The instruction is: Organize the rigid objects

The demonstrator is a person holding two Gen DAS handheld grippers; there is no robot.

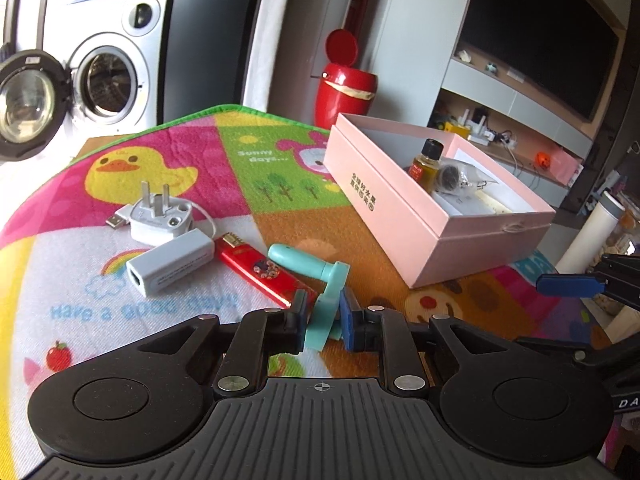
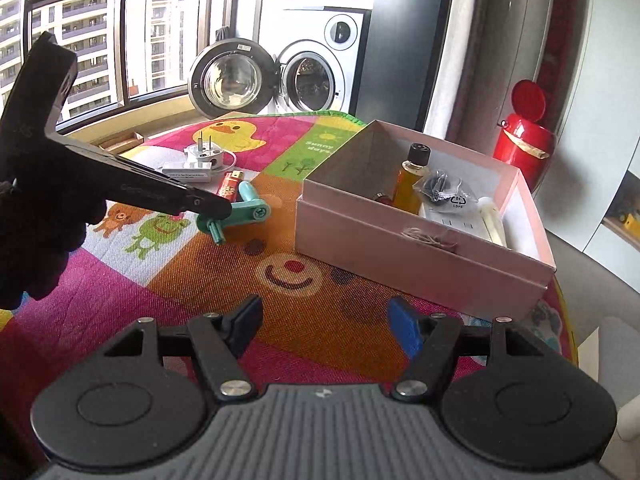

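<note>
Teal crank handle (image 1: 326,304) lies on play mat (image 1: 240,152) on counter, beside red lighter (image 1: 256,268). Left claw (image 1: 323,314) clenched on its flat arm; pickup step in hand. Next, by my judgement: lift clear of lighter, carry to pink box (image 1: 400,216), release inside. Right claw (image 2: 326,326) released, empty, near box.

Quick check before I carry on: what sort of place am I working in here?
Most likely a home: a front-loading washing machine with its door open, a large dark TV above shelving, and a cartoon play mat as the work surface.
</note>
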